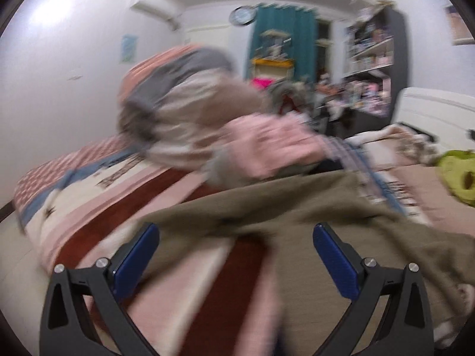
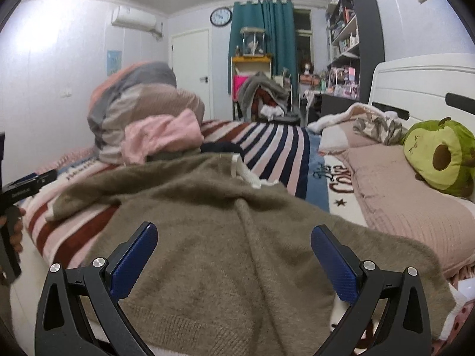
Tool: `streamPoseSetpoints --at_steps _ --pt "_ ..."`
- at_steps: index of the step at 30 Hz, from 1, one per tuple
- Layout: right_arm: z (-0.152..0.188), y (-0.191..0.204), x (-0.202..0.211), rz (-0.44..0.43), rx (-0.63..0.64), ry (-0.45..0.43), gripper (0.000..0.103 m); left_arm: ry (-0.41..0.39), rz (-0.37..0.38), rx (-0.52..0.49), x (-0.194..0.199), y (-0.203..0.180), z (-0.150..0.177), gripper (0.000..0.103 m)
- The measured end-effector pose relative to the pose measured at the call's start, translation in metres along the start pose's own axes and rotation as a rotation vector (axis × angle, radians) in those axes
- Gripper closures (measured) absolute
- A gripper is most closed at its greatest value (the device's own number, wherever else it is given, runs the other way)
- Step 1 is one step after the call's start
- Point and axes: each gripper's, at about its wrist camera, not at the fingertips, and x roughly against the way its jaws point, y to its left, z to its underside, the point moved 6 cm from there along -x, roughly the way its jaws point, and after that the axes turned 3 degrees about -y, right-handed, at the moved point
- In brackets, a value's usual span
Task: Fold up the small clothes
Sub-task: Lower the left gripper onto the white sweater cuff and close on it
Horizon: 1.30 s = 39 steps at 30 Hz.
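Motion blur smears the olive sweater (image 1: 297,207) and bedding (image 1: 89,201).

Sweater (image 2: 225,237) on bed (image 2: 297,148) — plush (image 2: 439,157) right.

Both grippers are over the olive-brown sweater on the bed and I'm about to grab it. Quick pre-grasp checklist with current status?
1. Right gripper open: ok, fingers spread above the fabric.
2. Left gripper open: ok.
3. Sweater lying flat: not ok, folds and ridges across it.
4. Sweater free of the pink garment: cannot tell, pile sits at its far edge.
5. Left view sharp enough for aiming: not ok, blurred.
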Motion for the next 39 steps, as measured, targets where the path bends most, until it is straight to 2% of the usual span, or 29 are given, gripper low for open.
streamPoseSetpoints --at_steps 2,5,8,13,16,18,20,21,22,26,31,32,34,35,37,39 --pt "0.002 0.008 -0.011 0.0 0.007 0.022 0.001 0.038 -0.054 0.017 -0.021 0.037 0.011 0.001" --pt "0.004 0.022 -0.032 -0.001 0.037 0.065 0.001 0.108 -0.098 0.056 -0.054 0.085 0.031 0.008" --pt "0.007 0.036 -0.051 -0.01 0.067 0.1 0.001 0.158 -0.098 0.082 -0.078 0.113 0.05 0.02" --pt "0.017 0.051 -0.076 -0.038 0.086 0.152 0.001 0.226 -0.047 0.127 -0.104 0.12 0.07 0.032" --pt "0.021 0.054 -0.078 -0.058 0.076 0.158 0.001 0.246 -0.024 0.125 -0.109 0.115 0.076 0.032" --pt "0.022 0.056 -0.077 -0.059 0.073 0.156 0.001 0.249 -0.057 0.121 -0.109 0.117 0.078 0.031" --pt "0.021 0.053 -0.073 -0.06 0.065 0.147 0.001 0.223 -0.114 0.121 -0.103 0.124 0.075 0.022" --pt "0.02 0.053 -0.073 -0.059 0.062 0.145 0.001 0.209 -0.132 0.13 -0.099 0.129 0.073 0.014" --pt "0.019 0.052 -0.072 -0.058 0.059 0.144 0.001 0.191 -0.131 0.148 -0.096 0.134 0.072 0.012" --pt "0.02 0.047 -0.074 -0.039 0.056 0.157 0.001 0.205 -0.043 0.247 -0.104 0.148 0.074 0.012" --pt "0.024 0.043 -0.089 -0.035 0.033 0.184 0.001 0.234 0.012 0.282 -0.123 0.146 0.083 0.014" --pt "0.024 0.043 -0.092 -0.039 0.025 0.188 0.001 0.232 0.027 0.289 -0.125 0.144 0.082 0.017" --pt "0.025 0.045 -0.094 -0.047 0.018 0.193 0.001 0.232 0.041 0.283 -0.126 0.14 0.081 0.039" --pt "0.026 0.045 -0.094 -0.048 0.02 0.192 0.001 0.235 0.055 0.28 -0.127 0.137 0.08 0.046" --pt "0.025 0.046 -0.093 -0.049 0.027 0.188 0.001 0.24 0.097 0.28 -0.127 0.128 0.079 0.073" --pt "0.024 0.046 -0.088 -0.053 0.034 0.176 0.001 0.22 0.083 0.258 -0.12 0.122 0.072 0.086"
